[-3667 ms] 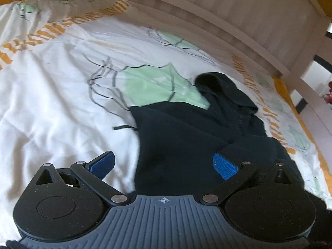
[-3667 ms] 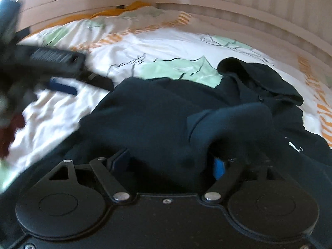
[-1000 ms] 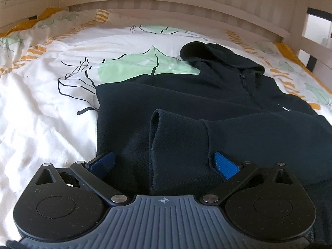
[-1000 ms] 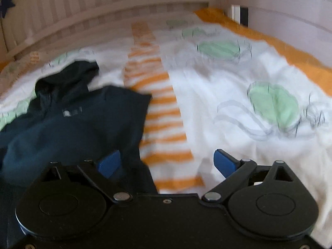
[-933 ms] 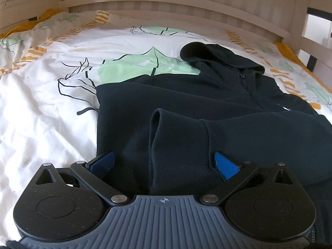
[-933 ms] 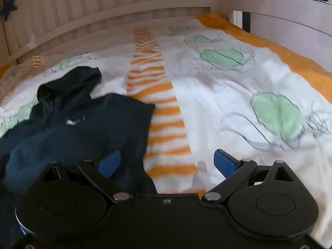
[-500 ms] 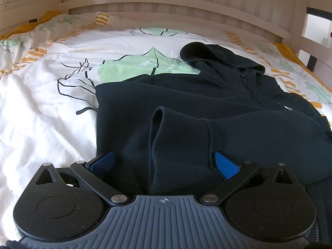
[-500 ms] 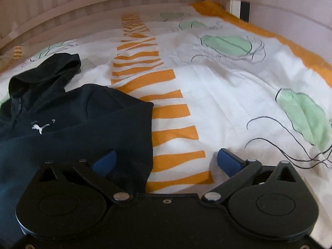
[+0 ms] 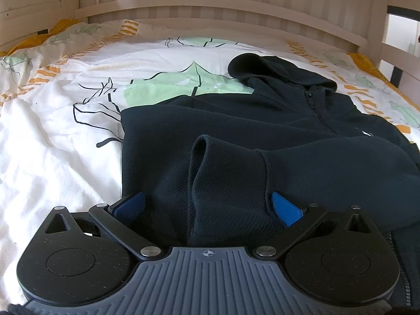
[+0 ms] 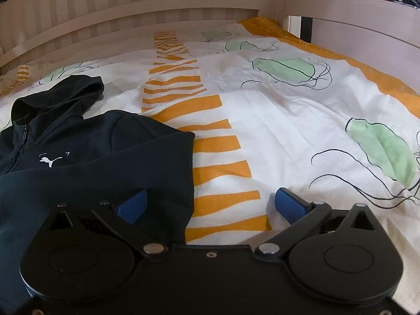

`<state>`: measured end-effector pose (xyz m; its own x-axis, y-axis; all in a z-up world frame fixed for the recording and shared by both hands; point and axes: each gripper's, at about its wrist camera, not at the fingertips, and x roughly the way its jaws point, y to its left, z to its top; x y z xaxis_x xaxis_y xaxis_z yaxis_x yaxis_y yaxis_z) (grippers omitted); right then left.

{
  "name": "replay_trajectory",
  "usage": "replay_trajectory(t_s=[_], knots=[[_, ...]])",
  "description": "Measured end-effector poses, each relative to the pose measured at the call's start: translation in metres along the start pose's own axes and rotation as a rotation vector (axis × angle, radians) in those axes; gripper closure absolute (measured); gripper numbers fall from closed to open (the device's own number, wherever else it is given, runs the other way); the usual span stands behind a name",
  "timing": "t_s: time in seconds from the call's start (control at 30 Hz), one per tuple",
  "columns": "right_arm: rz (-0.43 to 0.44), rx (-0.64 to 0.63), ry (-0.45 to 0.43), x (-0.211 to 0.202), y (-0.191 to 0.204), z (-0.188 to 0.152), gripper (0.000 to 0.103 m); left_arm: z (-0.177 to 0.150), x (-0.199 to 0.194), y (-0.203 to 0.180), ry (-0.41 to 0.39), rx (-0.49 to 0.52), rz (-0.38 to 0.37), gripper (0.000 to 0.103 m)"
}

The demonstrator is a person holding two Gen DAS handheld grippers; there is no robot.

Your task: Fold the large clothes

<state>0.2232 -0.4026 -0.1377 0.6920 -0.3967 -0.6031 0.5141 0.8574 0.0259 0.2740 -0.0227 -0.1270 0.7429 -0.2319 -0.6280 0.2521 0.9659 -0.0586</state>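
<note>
- Between the spread blue pads of the left claw (image 9: 207, 206): a folded-over sleeve (image 9: 262, 181) of the dark hoodie (image 9: 210, 131), cuff end pointing left; wide apart, gripping nothing.
- Low over the hoodie's right edge, at the right claw (image 10: 207, 204): equally wide and empty, left pad (image 10: 130, 206) over dark cloth, right pad over the duvet (image 10: 288, 131).
- Placed astride the two sides, probably to take both edges for the next fold.
- Farther out: hoodie lying flat on the bed, zip (image 10: 15, 152) up, hood (image 9: 275, 71) toward the slatted headboard (image 9: 210, 8), white logo (image 10: 50, 160) on the chest.
- Sleeve across the body suggests folding underway, not finished.
- Beyond: white duvet with orange stripes and green shapes, wrinkled, likely to drag beneath sliding cloth.
</note>
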Motion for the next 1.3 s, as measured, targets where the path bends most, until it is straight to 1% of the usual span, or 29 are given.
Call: replay_trajectory(t_s=[1.07, 1.3], knots=[[0.015, 0.015, 0.007, -0.0003, -0.0022, 0.0012, 0.0, 0.0007, 0.0001, 0.0, 0.002, 0.001, 0.002, 0.0], [0.041, 0.031, 0.036, 0.0001, -0.0067, 0.0063, 0.0, 0.0057, -0.0019, 0.0003, 0.016, 0.0, -0.004, 0.0]])
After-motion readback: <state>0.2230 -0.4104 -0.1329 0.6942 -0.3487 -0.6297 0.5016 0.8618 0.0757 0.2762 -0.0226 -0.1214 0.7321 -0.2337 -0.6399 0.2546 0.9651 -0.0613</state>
